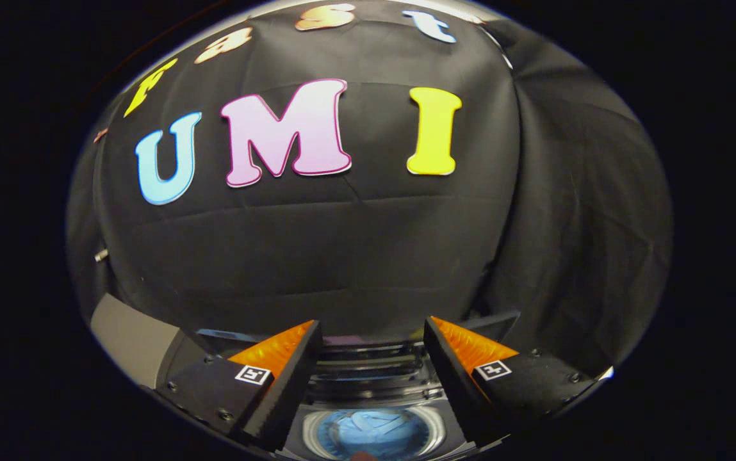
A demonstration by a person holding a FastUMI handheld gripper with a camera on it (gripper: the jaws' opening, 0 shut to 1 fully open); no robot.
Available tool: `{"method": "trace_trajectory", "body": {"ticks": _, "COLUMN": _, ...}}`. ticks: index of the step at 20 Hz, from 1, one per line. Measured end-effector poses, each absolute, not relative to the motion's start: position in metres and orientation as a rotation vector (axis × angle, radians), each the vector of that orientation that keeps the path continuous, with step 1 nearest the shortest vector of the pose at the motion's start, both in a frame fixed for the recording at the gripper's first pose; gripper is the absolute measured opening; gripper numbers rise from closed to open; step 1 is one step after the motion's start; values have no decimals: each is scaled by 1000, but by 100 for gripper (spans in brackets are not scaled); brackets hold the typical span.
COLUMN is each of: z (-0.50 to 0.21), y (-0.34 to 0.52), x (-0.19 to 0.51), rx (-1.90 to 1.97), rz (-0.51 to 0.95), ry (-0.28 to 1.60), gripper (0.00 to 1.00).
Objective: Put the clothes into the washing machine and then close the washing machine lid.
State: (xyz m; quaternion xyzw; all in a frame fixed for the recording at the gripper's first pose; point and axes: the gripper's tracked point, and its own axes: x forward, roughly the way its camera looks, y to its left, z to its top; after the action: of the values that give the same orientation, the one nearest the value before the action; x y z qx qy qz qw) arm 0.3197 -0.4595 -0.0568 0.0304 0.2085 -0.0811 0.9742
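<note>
My gripper (pixel 373 328) is open, its two fingers spread wide with nothing between them. Below and between the fingers I look down at the washing machine (pixel 374 384), its dark top and back panel showing. The round drum opening (pixel 375 430) is uncovered, and blue clothes (pixel 371 432) lie inside the drum. The lid cannot be made out clearly; a dark raised panel stands just beyond the fingertips at the machine's back.
The booth's black cloth wall (pixel 342 256) hangs close behind the machine and wraps round to the right. A grey flat surface (pixel 130 336) lies to the left of the left finger. A small metal fitting (pixel 101 255) sticks out of the wall at left.
</note>
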Motion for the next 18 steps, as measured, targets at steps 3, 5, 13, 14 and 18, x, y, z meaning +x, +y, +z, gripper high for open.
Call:
{"method": "trace_trajectory", "body": {"ticks": 3, "z": -55, "y": -456, "x": 346, "rx": 63, "rz": -157, "ry": 438, "gripper": 99}}
{"method": "trace_trajectory", "body": {"ticks": 5, "z": -64, "y": -454, "x": 360, "rx": 51, "rz": -150, "ry": 471, "gripper": 99}}
{"method": "trace_trajectory", "body": {"ticks": 13, "z": -112, "y": -452, "x": 367, "rx": 18, "rz": -141, "ry": 613, "gripper": 98}}
{"method": "trace_trajectory", "body": {"ticks": 14, "z": -112, "y": -451, "x": 367, "rx": 25, "rz": -140, "ry": 616, "gripper": 97}}
{"method": "trace_trajectory", "body": {"ticks": 18, "z": -114, "y": -448, "x": 367, "rx": 48, "rz": -119, "ry": 603, "gripper": 98}}
